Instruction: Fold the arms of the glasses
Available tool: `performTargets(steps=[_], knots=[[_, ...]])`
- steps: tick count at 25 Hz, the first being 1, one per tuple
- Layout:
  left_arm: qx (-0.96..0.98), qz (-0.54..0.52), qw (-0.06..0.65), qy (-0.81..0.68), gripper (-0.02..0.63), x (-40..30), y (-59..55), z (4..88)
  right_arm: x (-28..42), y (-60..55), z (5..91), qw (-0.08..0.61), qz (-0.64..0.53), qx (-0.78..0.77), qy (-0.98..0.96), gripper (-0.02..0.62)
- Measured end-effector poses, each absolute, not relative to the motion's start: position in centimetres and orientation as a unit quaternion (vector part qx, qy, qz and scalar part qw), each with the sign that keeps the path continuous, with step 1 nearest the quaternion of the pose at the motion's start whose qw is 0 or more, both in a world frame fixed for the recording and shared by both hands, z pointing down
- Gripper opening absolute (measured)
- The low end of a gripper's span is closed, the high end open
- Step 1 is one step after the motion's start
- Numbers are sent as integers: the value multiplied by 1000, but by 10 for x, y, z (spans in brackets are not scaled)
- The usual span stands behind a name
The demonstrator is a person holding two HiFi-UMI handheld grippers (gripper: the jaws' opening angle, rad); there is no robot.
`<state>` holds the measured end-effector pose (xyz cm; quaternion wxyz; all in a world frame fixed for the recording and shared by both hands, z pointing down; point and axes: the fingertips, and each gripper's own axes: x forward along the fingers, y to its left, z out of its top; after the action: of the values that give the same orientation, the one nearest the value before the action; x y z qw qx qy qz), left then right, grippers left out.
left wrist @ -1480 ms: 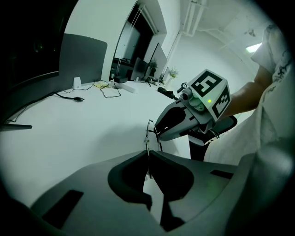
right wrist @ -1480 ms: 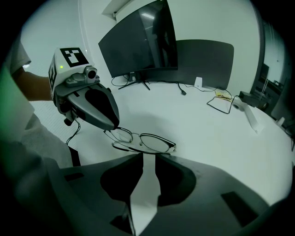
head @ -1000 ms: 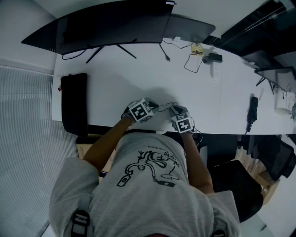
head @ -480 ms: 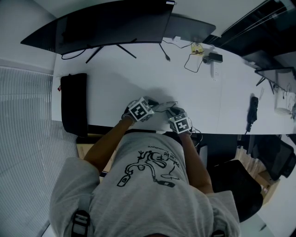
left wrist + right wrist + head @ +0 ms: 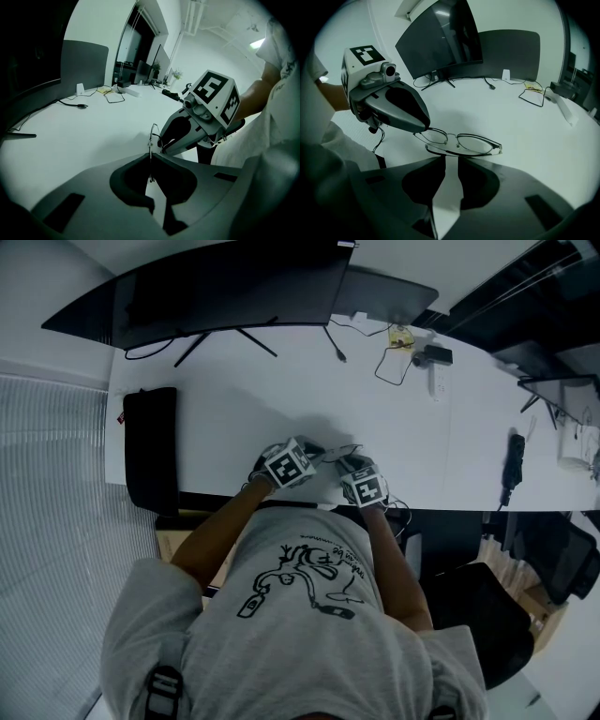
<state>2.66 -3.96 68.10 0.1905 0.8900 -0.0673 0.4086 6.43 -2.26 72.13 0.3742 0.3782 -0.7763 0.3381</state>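
At the near edge of the white desk (image 5: 234, 409), about 6 o'clock from the curved monitor (image 5: 225, 287), both grippers meet over the glasses (image 5: 461, 142).

- Glasses: thin metal frame, lenses facing up and away from the right gripper's camera, lying low over the desk. Whether they rest on it cannot be told. A dark thin bar runs along under the two lenses, probably one arm already lying across the frame. It could also be shadow.
- Left gripper (image 5: 150, 157): jaws pressed together on a thin wire of the frame, which stands up between the tips. In the right gripper view it comes in from 10 o'clock and covers that end of the glasses.
- Right gripper (image 5: 450, 161): jaws a narrow slot apart with only bare desk between them. The tips sit just short of the frame, at its 6 o'clock, and hold nothing.
- Head view: left marker cube at the glasses' 8 o'clock, right cube at their 5 o'clock, both close to the person's chest.

Step in hand, as judged: the left gripper steadies the frame by one end while the right lines up on an arm to swing it shut. Folding looks partly done at most.

The next move calls for a light sideways push on the arm near its hinge, keeping off the lenses, while the left grip stays firm so the frame does not twist. The wire is thin and springy, so it will likely slip from a loose pinch.
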Motion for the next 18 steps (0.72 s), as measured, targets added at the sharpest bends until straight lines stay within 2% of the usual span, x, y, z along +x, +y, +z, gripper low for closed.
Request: performTargets(steps=[18], knots=[[898, 408, 145, -81, 28, 24, -44, 676, 56, -33, 722, 347, 371, 392, -767, 94]])
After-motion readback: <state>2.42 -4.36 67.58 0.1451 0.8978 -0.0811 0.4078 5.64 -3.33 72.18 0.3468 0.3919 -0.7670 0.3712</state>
